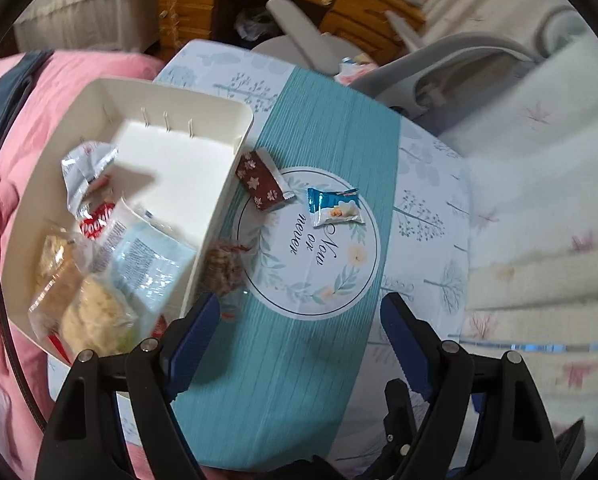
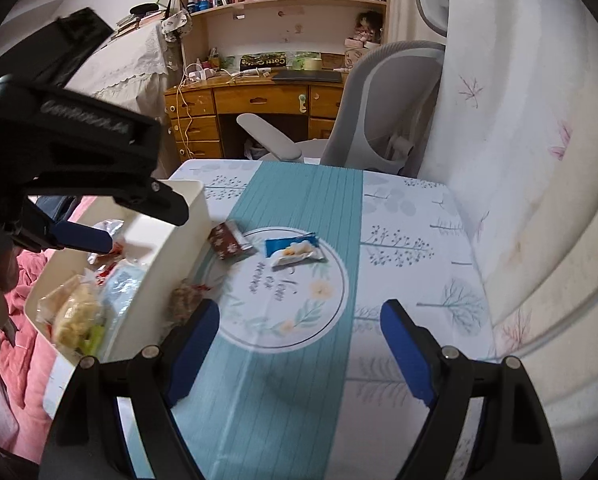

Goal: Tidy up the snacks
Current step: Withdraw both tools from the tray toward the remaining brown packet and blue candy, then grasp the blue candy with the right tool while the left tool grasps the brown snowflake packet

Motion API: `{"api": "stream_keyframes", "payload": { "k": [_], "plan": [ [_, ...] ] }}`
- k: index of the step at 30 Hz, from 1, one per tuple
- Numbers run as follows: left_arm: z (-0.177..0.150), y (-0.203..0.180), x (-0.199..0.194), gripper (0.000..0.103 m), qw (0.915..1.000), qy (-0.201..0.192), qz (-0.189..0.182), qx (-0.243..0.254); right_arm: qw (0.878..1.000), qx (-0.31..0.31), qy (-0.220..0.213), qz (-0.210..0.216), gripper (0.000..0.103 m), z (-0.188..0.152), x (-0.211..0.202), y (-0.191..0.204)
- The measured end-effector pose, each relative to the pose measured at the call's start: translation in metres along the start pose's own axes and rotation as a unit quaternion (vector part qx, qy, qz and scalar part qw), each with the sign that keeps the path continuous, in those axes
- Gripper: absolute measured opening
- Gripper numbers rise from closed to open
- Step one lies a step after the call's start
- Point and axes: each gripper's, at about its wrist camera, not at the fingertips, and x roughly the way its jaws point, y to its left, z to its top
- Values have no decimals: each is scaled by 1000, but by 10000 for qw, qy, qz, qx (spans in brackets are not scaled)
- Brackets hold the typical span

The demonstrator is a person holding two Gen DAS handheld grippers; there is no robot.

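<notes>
My left claw [image 1: 299, 320] hangs over the surface [image 1: 283, 392] with its blue pads spread wide and nothing between them; my right claw [image 2: 299, 328] is likewise spread and empty, aimed along the teal runner [image 2: 259, 400]. Just past the left claw's left pad lies a brownish wrapped snack [image 1: 223, 270], touching the wall of the cream tray [image 1: 215, 216]. On the runner's round emblem [image 1: 331, 276] I can read "Now or never" in script. At the emblem's upper edge lies a brown packet with white flowers [image 1: 259, 180], right beside the tray, and near it a blue-and-white packet [image 1: 335, 206] showing a pale snack; its lettering is too small for me to read. Inside the tray sit piled snacks: a silver pack with a red label [image 1: 93, 200] that seems to read "Cookie", a clear pack with fine print [image 1: 147, 256] I cannot make out, and pale biscuits in clear wrap [image 1: 91, 316].
</notes>
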Motion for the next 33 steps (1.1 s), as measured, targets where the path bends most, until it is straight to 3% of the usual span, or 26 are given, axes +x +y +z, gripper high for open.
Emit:
{"api": "stream_keyframes", "payload": {
  "k": [16,24,33],
  "plan": [
    [61,-22,82,81,9884,473,766,-1225,9970,-504,-416,417,83,16,96,-33],
    [86,-9,128,57,9762,784,1048,-1730,9962,-440,-406,630,83,21,147,-40],
    [104,-11,162,47,9710,820,1467,-1698,9946,-593,-249,818,83,23,184,-25]
  ]
}}
